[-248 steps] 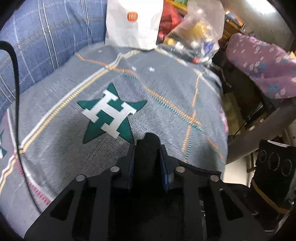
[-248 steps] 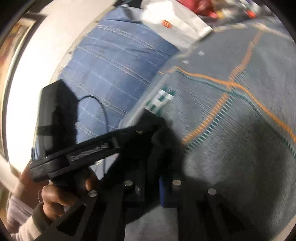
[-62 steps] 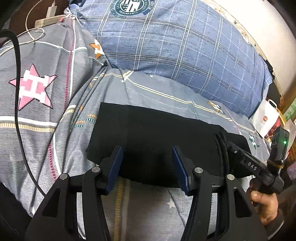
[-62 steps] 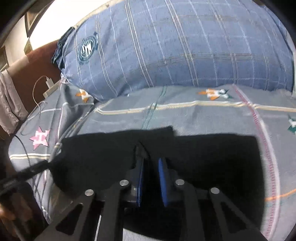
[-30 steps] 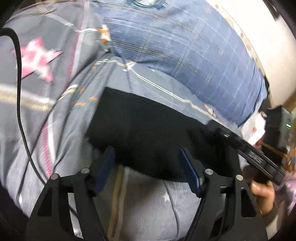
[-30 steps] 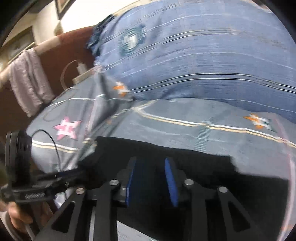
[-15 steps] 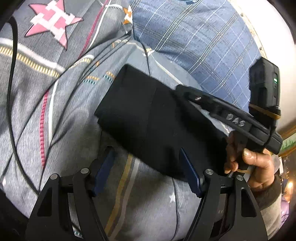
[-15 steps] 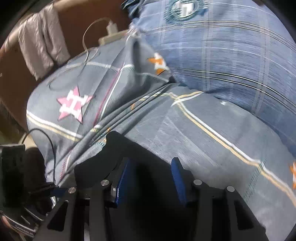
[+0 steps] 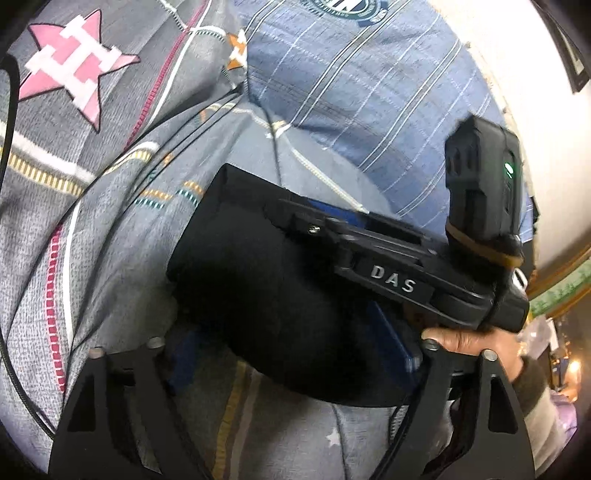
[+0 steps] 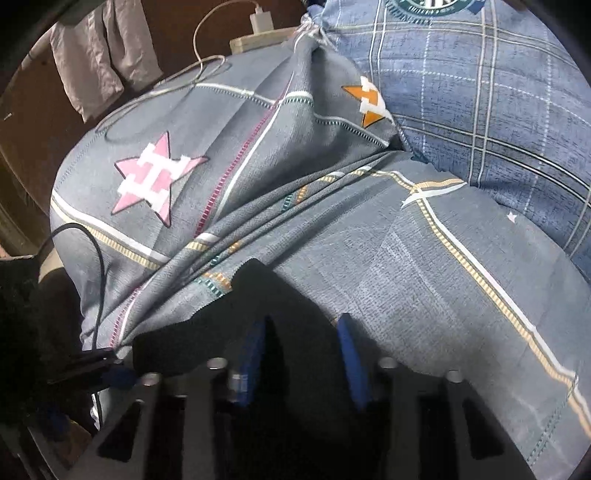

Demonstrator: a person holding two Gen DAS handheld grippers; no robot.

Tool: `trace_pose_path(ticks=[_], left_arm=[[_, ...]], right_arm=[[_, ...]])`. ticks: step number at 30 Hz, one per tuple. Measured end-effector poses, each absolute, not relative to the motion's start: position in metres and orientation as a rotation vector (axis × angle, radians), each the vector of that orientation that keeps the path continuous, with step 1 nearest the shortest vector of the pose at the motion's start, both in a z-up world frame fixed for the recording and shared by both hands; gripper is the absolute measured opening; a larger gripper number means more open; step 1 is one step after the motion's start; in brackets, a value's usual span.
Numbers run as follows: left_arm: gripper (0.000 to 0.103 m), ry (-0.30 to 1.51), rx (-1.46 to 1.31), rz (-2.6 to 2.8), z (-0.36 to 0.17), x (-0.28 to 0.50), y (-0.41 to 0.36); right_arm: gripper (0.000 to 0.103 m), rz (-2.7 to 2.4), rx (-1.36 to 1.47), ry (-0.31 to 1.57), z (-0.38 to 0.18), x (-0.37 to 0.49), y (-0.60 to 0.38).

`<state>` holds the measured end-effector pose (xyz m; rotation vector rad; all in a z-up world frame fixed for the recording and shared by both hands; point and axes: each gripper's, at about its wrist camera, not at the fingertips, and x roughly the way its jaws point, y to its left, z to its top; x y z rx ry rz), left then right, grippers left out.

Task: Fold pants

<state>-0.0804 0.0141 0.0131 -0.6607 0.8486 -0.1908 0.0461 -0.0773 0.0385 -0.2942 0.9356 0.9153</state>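
The black pants [image 9: 258, 280] lie folded into a compact block on the grey patterned bedspread [image 9: 122, 229]. My left gripper [image 9: 291, 354] is open, its blue pads either side of the near edge of the pants. My right gripper [image 10: 301, 354] is open over the pants [image 10: 258, 295], pads spread with black cloth between them. In the left wrist view the right gripper's body [image 9: 388, 269] lies across the top of the folded pants, held by a hand [image 9: 476, 343].
A large blue plaid pillow [image 9: 369, 92] lies behind the pants. A black cable [image 9: 7, 332] runs along the left side. A white charger and cord [image 10: 258, 18] rest at the bed's far edge by a brown headboard.
The right gripper has opened and swung across the top of the pants toward their left end. The left gripper has moved closer to the pants' near edge.
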Motion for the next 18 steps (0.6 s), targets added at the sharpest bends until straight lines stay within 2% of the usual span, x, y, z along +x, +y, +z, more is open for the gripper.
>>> trace_pose_path(ticks=[2, 4, 6, 9, 13, 16, 17, 18], left_arm=[[0.056, 0.802, -0.635, -0.223, 0.026, -0.085, 0.012], [0.052, 0.745, -0.594, -0.291, 0.049, -0.092, 0.003], [0.045, 0.707, -0.569, -0.384, 0.069, -0.097, -0.013], [0.045, 0.679, -0.442, -0.558, 0.098, -0.103, -0.061], [0.045, 0.690, -0.395, -0.593, 0.099, -0.103, -0.085], [0.045, 0.777, -0.473, -0.515, 0.076, -0.101, -0.069], [0.045, 0.803, -0.492, -0.470, 0.069, -0.103, -0.059], [0.045, 0.813, -0.503, -0.430, 0.063, -0.105, -0.050]], right_arm=[[0.013, 0.910, -0.224, 0.893, 0.054, 0.042, -0.089], [0.003, 0.911, -0.135, 0.835, 0.078, 0.036, -0.105], [0.002, 0.922, -0.016, 0.755, 0.108, 0.026, -0.134], [0.002, 0.920, 0.156, 0.610, 0.152, 0.000, -0.199], [0.002, 0.751, 0.109, 0.619, 0.159, -0.018, -0.243], [0.006, 0.706, 0.038, 0.652, 0.148, -0.020, -0.243], [0.015, 0.720, 0.024, 0.679, 0.142, -0.017, -0.237], [0.032, 0.750, -0.007, 0.726, 0.134, -0.011, -0.225]])
